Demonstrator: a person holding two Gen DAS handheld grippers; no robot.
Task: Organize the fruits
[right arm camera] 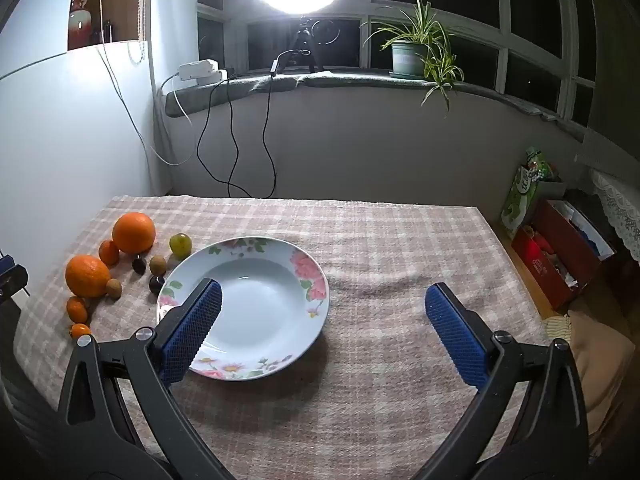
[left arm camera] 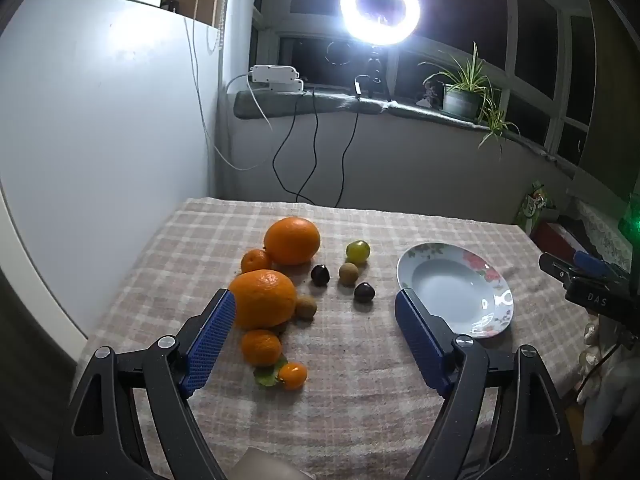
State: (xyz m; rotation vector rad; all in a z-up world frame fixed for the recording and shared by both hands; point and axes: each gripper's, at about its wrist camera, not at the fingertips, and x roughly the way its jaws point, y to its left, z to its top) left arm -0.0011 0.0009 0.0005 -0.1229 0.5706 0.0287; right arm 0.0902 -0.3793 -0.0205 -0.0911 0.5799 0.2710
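A cluster of fruit lies on the checked tablecloth [left arm camera: 360, 380]: two big oranges [left arm camera: 292, 240] [left arm camera: 264, 298], small tangerines [left arm camera: 261, 346], a kumquat [left arm camera: 293, 375], a green grape [left arm camera: 357, 251], brown longans [left arm camera: 348, 273] and dark chestnuts [left arm camera: 320, 275]. A white floral plate [right arm camera: 256, 356] is empty, right of the fruit. My left gripper [left arm camera: 314, 312] is open above the near fruit, its left pad beside the near orange. My right gripper [right arm camera: 324, 304] is open and empty, its left finger over the plate's near rim.
A ring light [left arm camera: 380, 8], cables and a potted plant [left arm camera: 460, 92] stand on the windowsill behind the table. A white wall [left arm camera: 100, 140] borders the table's left. Red boxes and bags [right arm camera: 556, 248] sit on the floor at the right.
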